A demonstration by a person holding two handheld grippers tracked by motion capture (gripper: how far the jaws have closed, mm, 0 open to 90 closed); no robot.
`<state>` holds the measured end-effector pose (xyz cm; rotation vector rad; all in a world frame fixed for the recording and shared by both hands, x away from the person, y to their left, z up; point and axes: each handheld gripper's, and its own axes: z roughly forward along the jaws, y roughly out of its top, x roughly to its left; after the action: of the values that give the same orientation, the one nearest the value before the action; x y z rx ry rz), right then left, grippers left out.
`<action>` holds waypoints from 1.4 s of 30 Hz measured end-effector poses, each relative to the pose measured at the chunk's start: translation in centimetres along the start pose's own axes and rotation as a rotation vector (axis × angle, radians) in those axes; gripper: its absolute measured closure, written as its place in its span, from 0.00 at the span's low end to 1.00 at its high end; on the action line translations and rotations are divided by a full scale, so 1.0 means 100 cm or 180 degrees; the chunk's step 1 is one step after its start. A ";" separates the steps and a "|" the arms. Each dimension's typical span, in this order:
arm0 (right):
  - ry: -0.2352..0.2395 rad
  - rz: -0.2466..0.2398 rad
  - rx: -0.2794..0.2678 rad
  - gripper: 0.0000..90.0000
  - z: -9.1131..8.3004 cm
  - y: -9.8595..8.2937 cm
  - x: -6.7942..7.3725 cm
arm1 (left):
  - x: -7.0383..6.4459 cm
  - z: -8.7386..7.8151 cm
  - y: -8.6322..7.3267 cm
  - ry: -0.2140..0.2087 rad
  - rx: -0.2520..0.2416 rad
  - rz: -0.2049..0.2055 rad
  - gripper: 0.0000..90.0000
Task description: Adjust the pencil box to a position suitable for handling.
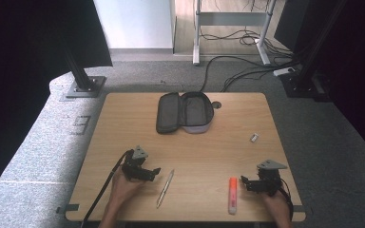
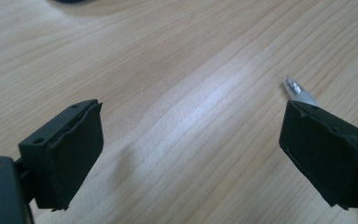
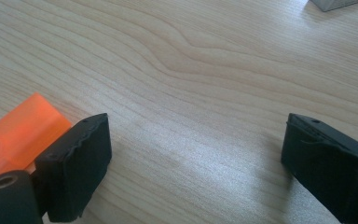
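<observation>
A person sits at a wooden bench (image 1: 123, 128) and holds a tool in each hand. The left hand-held gripper (image 1: 148, 172) rests low near the front edge, and its two black jaws are wide apart with nothing but bare wood between them. A thin silver pen (image 1: 165, 188) lies just beside it on the bench, slanted, with its top end pointing toward the middle. In the left gripper view the clear tip of the pen (image 2: 299, 91) peeks out just past the far jaw, very near it, but I cannot tell if they touch. The right hand-held gripper (image 1: 248, 183) sits near the front right corner, and its jaws are wide apart too, holding nothing. An orange highlighter (image 1: 232, 194) lies just beside it, pointing away from the person. In the right gripper view the orange highlighter (image 3: 21, 133) shows behind the near jaw, outside the gap. Far back on the bench lies a dark pencil case (image 1: 185, 112), unzipped and lying open, well apart from both tools. A small pale thing (image 1: 254, 137), too tiny to name, sits toward the right side.
</observation>
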<state>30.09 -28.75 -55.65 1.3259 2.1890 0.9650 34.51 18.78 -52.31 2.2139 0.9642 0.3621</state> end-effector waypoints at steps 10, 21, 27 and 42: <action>0.0000 0.0000 0.0000 0.09 0.000 0.000 0.000 | 0.003 0.000 0.011 -0.0057 -0.0057 -0.0020 0.09; 0.0000 0.0000 0.0000 0.09 0.000 0.000 0.000 | 0.004 0.007 0.024 -0.0098 0.0016 0.0050 0.11; 0.0000 0.0000 0.0000 0.09 0.000 0.000 0.000 | 0.005 0.010 0.032 -0.0137 -0.0001 0.0064 0.11; 0.0000 0.0001 0.0000 0.09 0.000 0.000 0.000 | 0.002 0.016 0.053 -0.0221 -0.0054 0.0130 0.12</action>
<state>30.09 -28.75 -55.65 1.3262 2.1891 0.9652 38.29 15.57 -49.78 2.2186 0.8772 0.3089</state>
